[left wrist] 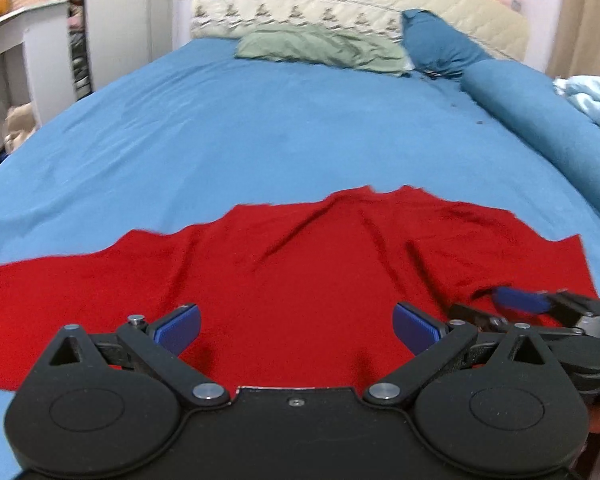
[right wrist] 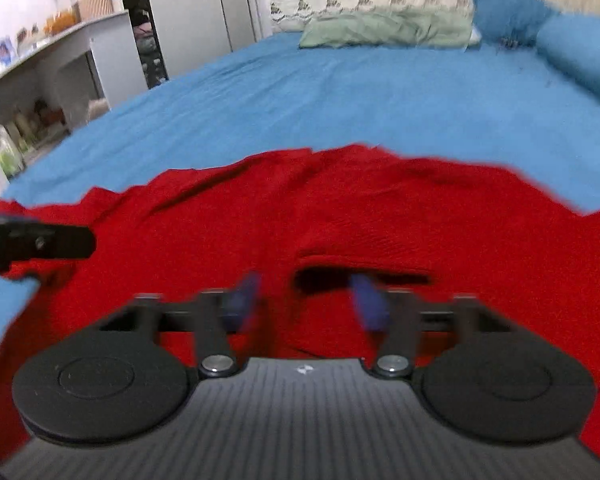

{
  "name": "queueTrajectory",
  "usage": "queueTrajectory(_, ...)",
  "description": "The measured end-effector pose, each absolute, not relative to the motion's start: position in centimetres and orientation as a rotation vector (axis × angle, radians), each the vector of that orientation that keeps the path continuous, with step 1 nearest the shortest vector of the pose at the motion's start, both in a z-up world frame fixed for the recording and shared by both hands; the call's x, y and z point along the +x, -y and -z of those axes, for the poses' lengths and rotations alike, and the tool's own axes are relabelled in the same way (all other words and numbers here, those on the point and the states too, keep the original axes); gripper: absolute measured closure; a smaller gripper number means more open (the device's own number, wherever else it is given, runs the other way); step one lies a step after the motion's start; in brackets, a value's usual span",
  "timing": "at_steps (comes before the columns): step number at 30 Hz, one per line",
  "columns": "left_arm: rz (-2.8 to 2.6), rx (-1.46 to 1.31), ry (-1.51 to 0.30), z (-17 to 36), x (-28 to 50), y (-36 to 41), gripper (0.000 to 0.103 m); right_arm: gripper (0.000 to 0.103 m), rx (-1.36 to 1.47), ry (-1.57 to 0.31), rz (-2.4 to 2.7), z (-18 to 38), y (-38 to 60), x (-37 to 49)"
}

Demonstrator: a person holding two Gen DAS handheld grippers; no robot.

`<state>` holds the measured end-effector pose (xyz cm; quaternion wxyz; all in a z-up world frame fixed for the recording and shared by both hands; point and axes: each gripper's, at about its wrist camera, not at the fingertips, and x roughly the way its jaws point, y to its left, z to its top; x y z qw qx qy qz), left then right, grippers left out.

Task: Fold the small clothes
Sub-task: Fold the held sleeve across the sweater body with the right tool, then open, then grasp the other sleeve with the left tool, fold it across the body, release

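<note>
- Red cloth, a small garment (left wrist: 300, 264), lies spread and wrinkled on the blue bedsheet (left wrist: 228, 128), directly under and ahead of both my tools.
- On my left side, the left gripper (left wrist: 298, 330) hangs just above the red fabric with its blue pads (left wrist: 180, 328) spread wide apart and nothing between them.
- Over on the other side, the right gripper (right wrist: 306, 300) is also parted, its blue pads (right wrist: 366, 304) blurred, with a raised fold of the garment (right wrist: 360, 264) just beyond the tips; I cannot tell whether the pads touch the cloth.
- From my left camera, the right gripper (left wrist: 520, 300) sits close beside me at the garment's right part, low over the cloth.
- From my right camera, a black finger of the left gripper (right wrist: 40, 242) reaches in at the left edge, over the garment's border.
- Further up the bed lie a green pillow (left wrist: 324, 48), a dark blue pillow (left wrist: 436, 40) and a long blue bolster (left wrist: 540, 120), well apart from the garment.
- White shelving (right wrist: 60, 64) stands to the left of the bed.
</note>
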<state>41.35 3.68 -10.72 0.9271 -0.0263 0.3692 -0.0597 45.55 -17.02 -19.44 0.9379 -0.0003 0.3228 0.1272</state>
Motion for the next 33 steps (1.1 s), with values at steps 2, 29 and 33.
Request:
queueTrajectory(2, 0.172, -0.028, -0.734, 10.6, 41.2, -2.3, 0.000, 0.013, -0.032, -0.644, -0.261, 18.6, 18.4, 43.6)
queueTrajectory(29, 0.259, -0.403, -0.821, 17.3, 46.9, 0.5, 0.062, 0.010, 0.115, -0.740, 0.066, 19.9, 33.9, 38.9)
queueTrajectory(33, 0.271, -0.391, -0.806, 17.2, 46.6, 0.7, 0.062, 0.009, 0.109, -0.744, 0.062, 20.0, 33.8, 39.4)
